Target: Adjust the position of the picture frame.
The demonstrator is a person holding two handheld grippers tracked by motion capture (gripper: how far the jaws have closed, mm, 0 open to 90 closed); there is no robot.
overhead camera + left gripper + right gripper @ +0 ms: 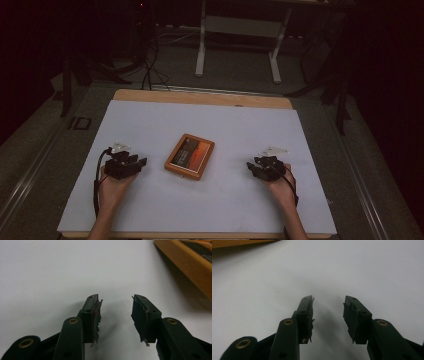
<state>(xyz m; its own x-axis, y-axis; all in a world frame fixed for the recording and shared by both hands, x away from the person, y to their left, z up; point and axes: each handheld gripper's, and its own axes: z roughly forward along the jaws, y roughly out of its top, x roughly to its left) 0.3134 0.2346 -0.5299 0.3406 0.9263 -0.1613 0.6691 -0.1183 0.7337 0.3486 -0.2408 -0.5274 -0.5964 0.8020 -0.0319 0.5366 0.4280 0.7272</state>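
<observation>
Wooden-framed picture (190,156): flat on the white sheet (210,120), roughly mid-sheet, turned at a slant. Dark panel with an orange-red band across it; a few pale lines of lettering on the panel, too small and blurred to read. No brand legible.

Left gripper (131,165): left of the frame, near it but apart, resting low over the sheet, held in the left hand (111,189). In the left gripper view (116,315), jaws apart, bare sheet in the gap, nothing between the pads. Pad linings frayed and torn at the edges. One wooden edge of the frame (190,262) cut off at the upper right corner of that view, with a sliver of dark panel; rest out of frame.

Right gripper (259,167): right of the frame, farther from it than the left one, held in the right hand (282,190). In the right gripper view (328,312), jaws apart, nothing gripped, sheet below. Strip of wood (242,243) cut off at the upper left of that view; whether frame or table edge, cannot tell.

Beyond the frame: wooden table edge (200,97) past the sheet's far side. Floor behind dim; cables (150,65) and a white stand (240,30) partly lost in the dark.
</observation>
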